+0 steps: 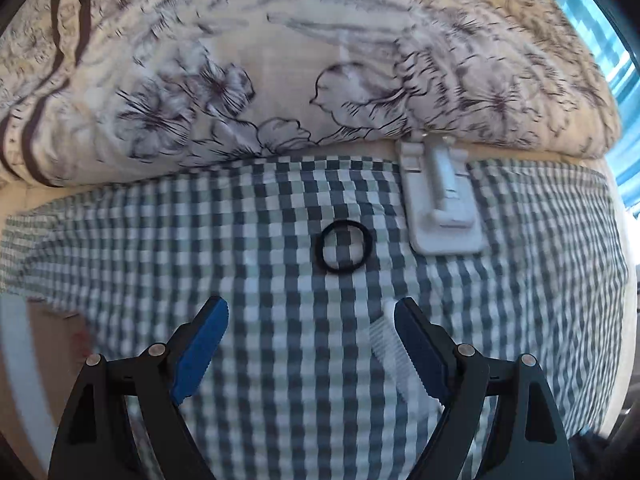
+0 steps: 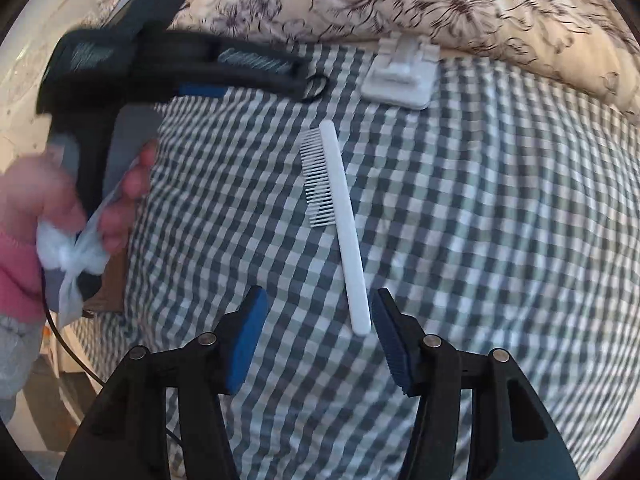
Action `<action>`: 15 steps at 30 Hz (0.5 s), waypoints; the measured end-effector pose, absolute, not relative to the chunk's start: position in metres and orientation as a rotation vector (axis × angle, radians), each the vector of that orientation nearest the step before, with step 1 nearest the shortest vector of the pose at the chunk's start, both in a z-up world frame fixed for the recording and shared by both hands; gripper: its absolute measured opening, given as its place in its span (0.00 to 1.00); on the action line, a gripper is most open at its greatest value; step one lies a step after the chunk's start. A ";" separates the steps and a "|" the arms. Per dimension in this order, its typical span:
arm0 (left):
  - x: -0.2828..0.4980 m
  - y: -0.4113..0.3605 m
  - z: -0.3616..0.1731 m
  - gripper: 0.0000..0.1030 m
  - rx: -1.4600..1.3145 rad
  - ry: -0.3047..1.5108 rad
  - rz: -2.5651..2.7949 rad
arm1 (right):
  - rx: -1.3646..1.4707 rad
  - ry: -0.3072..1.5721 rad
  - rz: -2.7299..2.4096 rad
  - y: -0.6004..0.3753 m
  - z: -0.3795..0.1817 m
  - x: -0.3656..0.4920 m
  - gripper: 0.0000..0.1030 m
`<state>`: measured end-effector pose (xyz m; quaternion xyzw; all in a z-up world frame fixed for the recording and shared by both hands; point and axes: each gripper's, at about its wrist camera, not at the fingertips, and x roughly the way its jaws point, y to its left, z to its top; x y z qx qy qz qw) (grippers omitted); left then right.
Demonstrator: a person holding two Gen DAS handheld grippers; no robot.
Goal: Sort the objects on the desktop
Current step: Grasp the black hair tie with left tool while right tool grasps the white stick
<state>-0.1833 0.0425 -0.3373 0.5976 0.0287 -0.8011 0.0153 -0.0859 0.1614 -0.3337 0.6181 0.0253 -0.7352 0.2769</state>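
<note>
A green-and-white gingham sheet (image 1: 200,240) covers the bed; a cream floral quilt (image 1: 280,60) lies bunched behind it, beside a bright window (image 1: 618,80).

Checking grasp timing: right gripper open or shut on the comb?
Open. In the right wrist view the right gripper has its jaws spread wide; the white comb lies flat on the checked cloth, handle tip between them, ungripped.

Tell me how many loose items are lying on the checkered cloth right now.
3. A black hair tie near the middle, a white plastic stand against the floral quilt, and a white comb in front of the right gripper. More may lie out of view.
</note>
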 end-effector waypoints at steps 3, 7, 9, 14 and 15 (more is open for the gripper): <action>-0.199 0.043 -0.355 0.85 1.871 0.104 -2.491 | 1.667 0.081 -1.971 0.154 -0.346 -0.093 0.53; -0.217 0.045 -0.377 0.85 1.890 0.071 -2.479 | 1.724 0.064 -1.965 0.152 -0.366 -0.103 0.53; -0.221 0.044 -0.384 0.85 1.883 0.088 -2.486 | 1.761 0.068 -1.959 0.151 -0.376 -0.104 0.53; -0.221 0.044 -0.386 0.86 1.844 0.088 -2.514 | 1.779 0.084 -1.971 0.151 -0.383 -0.102 0.50; -0.220 0.044 -0.386 0.84 1.842 0.083 -2.520 | 1.788 0.108 -1.981 0.151 -0.384 -0.102 0.39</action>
